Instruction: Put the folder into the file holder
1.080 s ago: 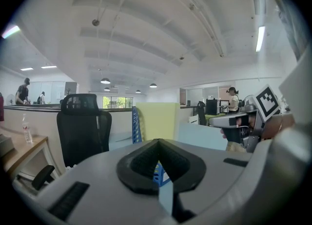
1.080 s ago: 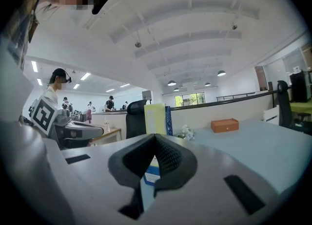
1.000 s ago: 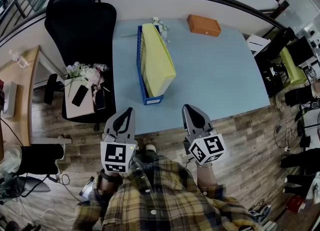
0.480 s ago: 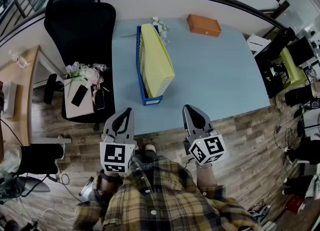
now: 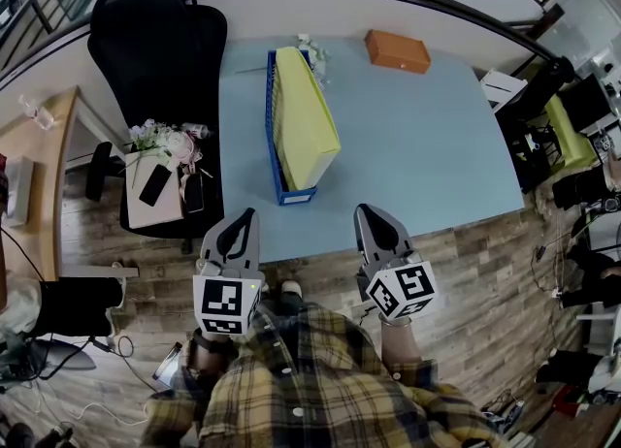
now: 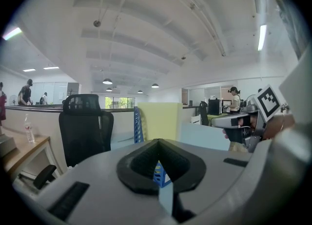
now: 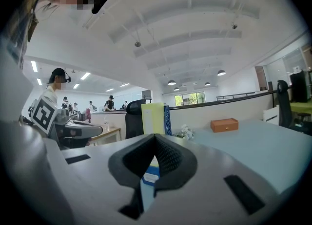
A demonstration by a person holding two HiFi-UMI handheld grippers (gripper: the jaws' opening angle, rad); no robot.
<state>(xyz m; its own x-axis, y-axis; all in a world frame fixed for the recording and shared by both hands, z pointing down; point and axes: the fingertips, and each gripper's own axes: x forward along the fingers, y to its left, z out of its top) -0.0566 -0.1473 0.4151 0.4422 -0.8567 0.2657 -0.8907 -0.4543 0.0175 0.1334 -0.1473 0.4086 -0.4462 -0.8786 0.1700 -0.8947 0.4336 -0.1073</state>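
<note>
Left hand-held gripper [image 5: 248,217] and right hand-held gripper [image 5: 366,213] I hold shut and empty at the near bench [image 5: 427,145] edge, while the yellow folder [image 5: 304,121] already stands in the blue file holder [image 5: 271,136], so I judge the task complete.

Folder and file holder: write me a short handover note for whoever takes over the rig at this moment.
Left tool: shut, empty, at the near edge of the table.
Right tool: shut, empty, at the same edge, apart from the left one.
Yellow folder: stands in the blue file holder on the table's left part, leaning to the right.
Done: the folder is in the holder.
Left: nothing evident; perhaps straighten the folder.
</note>
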